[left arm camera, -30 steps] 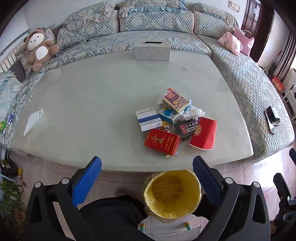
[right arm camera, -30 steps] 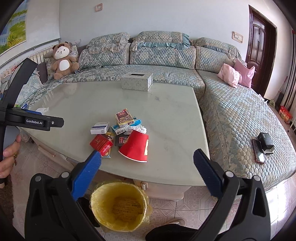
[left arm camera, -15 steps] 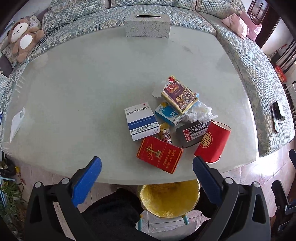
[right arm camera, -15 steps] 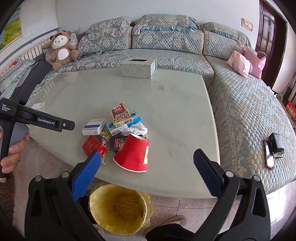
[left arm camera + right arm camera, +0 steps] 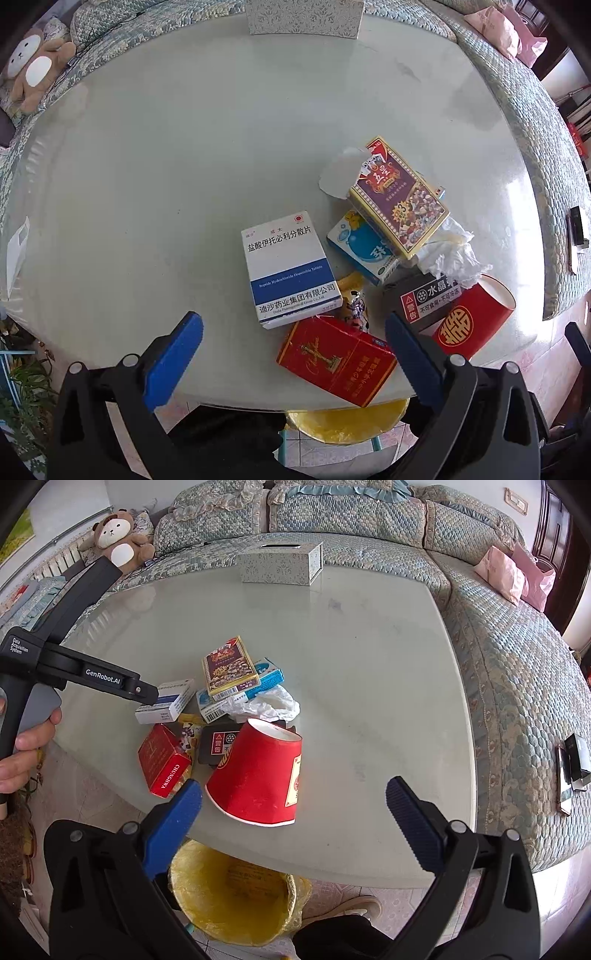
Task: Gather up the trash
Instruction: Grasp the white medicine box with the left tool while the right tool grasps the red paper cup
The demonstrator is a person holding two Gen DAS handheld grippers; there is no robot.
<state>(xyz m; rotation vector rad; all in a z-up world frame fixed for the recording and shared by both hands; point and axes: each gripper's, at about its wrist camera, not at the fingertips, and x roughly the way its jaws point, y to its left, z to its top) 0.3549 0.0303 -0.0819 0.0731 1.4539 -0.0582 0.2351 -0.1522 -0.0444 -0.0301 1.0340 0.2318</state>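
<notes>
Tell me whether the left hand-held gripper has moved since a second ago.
Yes. The left hand-held gripper has advanced over the table toward the trash pile: the tissue box slid to the frame's top edge and the red cigarette pack now looms near its fingers.

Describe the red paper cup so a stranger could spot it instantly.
On the pale table, find the trash pile near the front edge. The red paper cup lies on its side at the pile's right end, the only round item among flat boxes.

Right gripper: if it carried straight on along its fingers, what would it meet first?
Most likely the red paper cup, lying on its side on the table between the open right gripper fingers; depth is uncertain.
</notes>
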